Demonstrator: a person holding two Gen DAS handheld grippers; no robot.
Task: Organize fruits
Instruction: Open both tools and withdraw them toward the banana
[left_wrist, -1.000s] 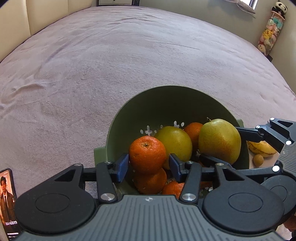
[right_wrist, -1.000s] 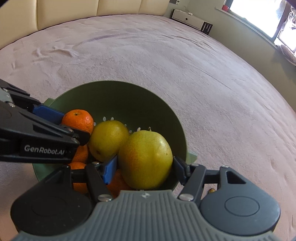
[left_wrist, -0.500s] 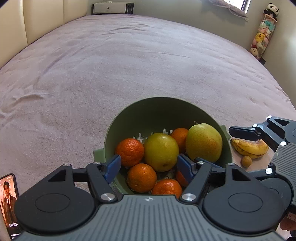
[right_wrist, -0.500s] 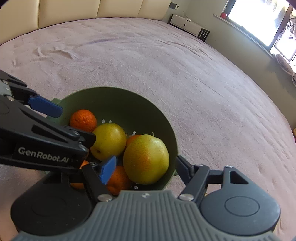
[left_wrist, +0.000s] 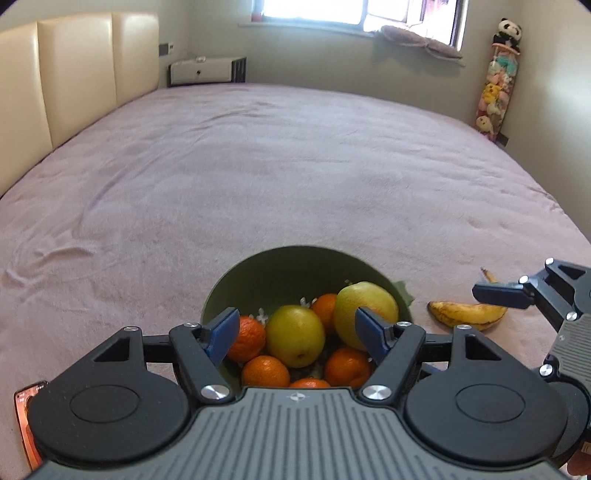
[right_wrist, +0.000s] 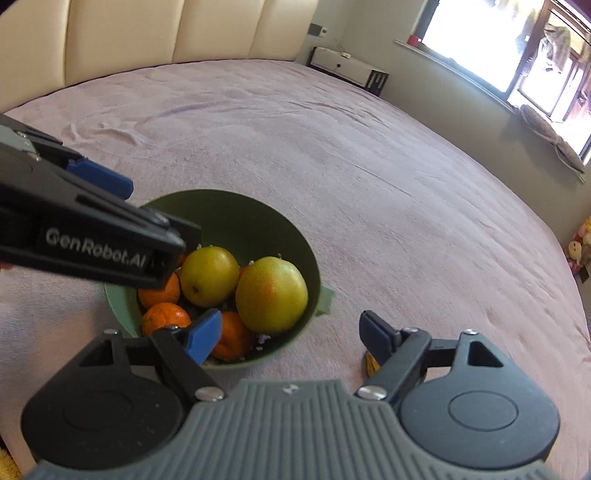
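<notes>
Fruits (left_wrist: 295, 336) fill green bowl (left_wrist: 280, 273).

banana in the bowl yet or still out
Out. The banana lies on the pink blanket beside the green bowl, which holds only oranges and pears.

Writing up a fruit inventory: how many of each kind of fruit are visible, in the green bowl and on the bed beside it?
Oranges: 5
Yellow-green pears: 2
Banana: 1
Total: 8
</notes>
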